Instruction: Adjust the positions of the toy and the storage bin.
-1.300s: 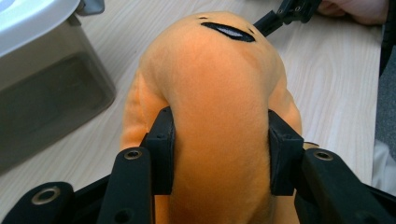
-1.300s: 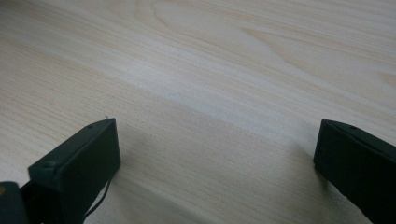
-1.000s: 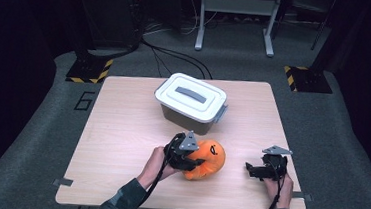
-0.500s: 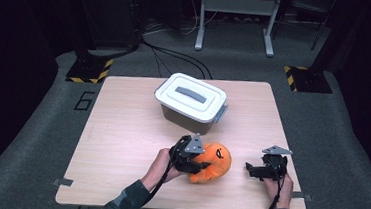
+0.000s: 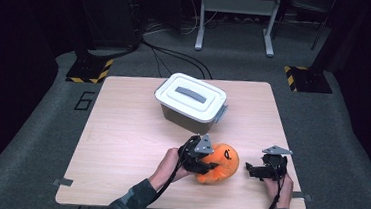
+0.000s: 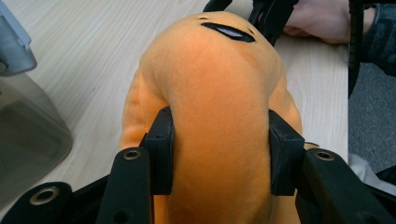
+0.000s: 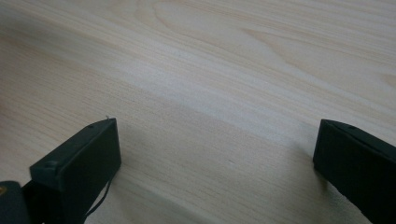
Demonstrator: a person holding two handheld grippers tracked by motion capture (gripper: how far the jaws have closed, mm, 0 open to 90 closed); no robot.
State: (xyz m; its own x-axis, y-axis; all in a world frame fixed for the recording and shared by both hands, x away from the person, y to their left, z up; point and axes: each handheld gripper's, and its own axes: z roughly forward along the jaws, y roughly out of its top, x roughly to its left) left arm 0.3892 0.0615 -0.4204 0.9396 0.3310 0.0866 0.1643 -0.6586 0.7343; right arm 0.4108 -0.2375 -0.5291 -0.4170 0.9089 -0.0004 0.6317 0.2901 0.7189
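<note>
Left gripper (image 5: pixel 208 162) clamped on an orange plush toy (image 5: pixel 219 163); its fingers (image 6: pixel 159 149) pinch the toy's soft body from both sides, the fabric bulging between and above the pads, as the left gripper view shows; the toy lies at the near middle of the table (image 5: pixel 120 144), in front of a white-lidded storage box (image 5: pixel 191 103) and apart from it; whether the toy rests on the wood or is raised just off it cannot be told; a black stitched mark (image 6: pixel 229 31) sits on the toy's far end; right gripper (image 5: pixel 251 170) lies low over the table at the near right, well clear of the toy, its fingers (image 7: pixel 79 161) spread wide with nothing but bare wood between them. Step in hand, as judged: the toy is grasped and is being carried or repositioned, probably toward the box. The box's lid, with its grey handle (image 5: pixel 190 94), is shut; the next move therefore seems to call for the idle right gripper to open the lid, while the left keeps a firm squeeze; a soft body of this kind may slip or sag if the grip loosens.
</note>
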